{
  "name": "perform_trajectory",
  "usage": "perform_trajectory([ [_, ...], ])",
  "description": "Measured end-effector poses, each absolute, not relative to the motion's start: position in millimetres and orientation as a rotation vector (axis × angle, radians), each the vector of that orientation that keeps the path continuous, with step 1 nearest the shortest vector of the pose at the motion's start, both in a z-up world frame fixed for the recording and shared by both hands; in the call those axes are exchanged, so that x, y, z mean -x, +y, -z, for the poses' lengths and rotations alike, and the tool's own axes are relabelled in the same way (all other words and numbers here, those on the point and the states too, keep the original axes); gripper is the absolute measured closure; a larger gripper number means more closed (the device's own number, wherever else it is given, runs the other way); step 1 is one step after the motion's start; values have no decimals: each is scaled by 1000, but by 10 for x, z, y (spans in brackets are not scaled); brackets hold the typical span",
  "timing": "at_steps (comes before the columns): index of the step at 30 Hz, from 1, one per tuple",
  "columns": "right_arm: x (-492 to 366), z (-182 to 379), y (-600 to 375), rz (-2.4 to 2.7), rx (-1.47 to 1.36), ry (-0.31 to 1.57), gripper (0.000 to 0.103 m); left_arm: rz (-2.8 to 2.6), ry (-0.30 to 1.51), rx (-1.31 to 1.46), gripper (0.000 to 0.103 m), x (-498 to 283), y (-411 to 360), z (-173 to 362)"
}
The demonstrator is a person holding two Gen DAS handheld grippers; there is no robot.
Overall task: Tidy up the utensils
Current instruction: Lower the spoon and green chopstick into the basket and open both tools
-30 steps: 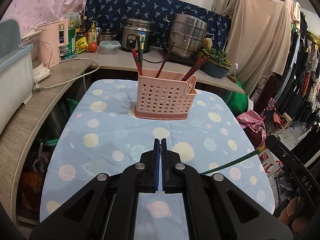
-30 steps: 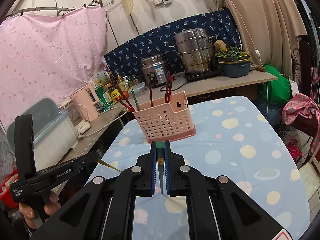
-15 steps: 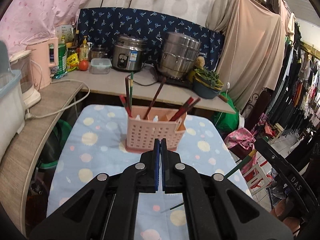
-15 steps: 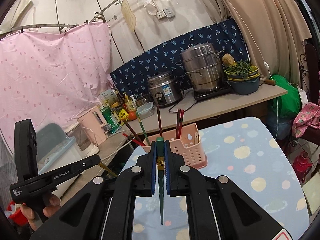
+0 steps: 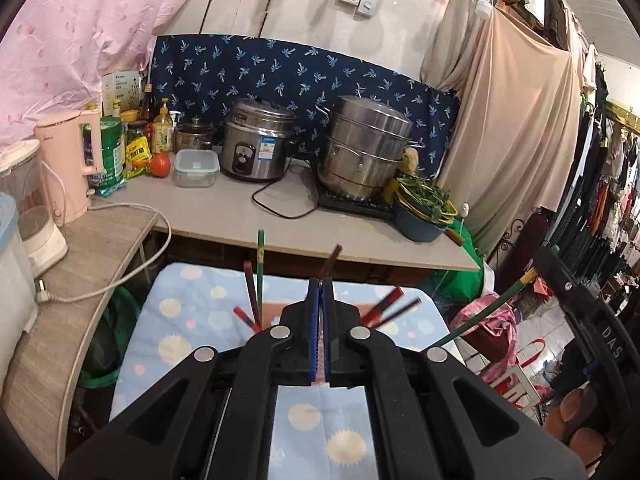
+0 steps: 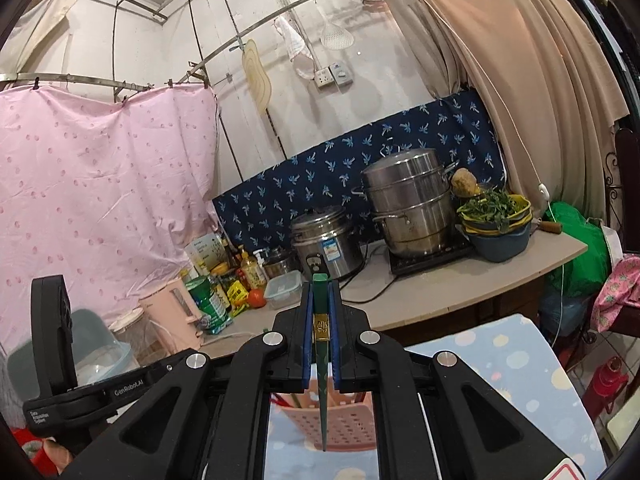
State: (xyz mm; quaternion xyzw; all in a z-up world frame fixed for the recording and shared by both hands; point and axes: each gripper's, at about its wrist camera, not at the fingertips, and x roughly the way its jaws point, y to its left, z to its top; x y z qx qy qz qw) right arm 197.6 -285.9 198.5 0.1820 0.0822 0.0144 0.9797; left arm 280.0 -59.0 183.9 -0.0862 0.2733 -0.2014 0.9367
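Left wrist view: I read my left gripper (image 5: 319, 300) as clenched, blue pads pressed together with nothing visible between them. Just beyond its tips the pink utensil basket (image 5: 276, 313) sits on the table with the blue spotted cloth (image 5: 188, 316); the gripper body hides most of it. Red and brown chopsticks (image 5: 251, 294) and a green one (image 5: 260, 272) stand up out of it, leaning left and right. At right, the right gripper's frame enters the picture with a green chopstick (image 5: 486, 312) running diagonally from it. Behind the table, a counter carries a rice cooker (image 5: 256, 146), a steel steamer pot (image 5: 366, 148), a pink kettle (image 5: 70, 164) and a bowl of greens (image 5: 424, 210). Right wrist view: my right gripper (image 6: 321, 312) is grasping a green chopstick (image 6: 322, 380) with a gold band, held lengthwise between the pads, thick end poking out past the tips, thin end pointing back toward the camera. Under the jaws I see the pink basket (image 6: 344, 428) on the spotted cloth; the chopstick overlaps it in the picture, but I cannot tell whether it touches it. The left gripper (image 6: 56, 360) shows at lower left, side-on.
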Motion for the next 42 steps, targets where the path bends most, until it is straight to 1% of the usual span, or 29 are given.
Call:
perform_trajectory([
  [10,-2605,-1932,-2942,28,-388,160,96,389,574,144,102,-3280,-747,-1682],
  [17,-2889,-1688,-2884,29,-363,224,96,385,618,159,102,-3442,-768,-1486],
  [26,-3037,-1371,-2817,12,-356,299,96,370,659,157,102,-3585,-797,-1240],
  [42,-3099,-1163,-2740,-15,-336,377,96,338,665,135,101,-3622,-861,-1048],
])
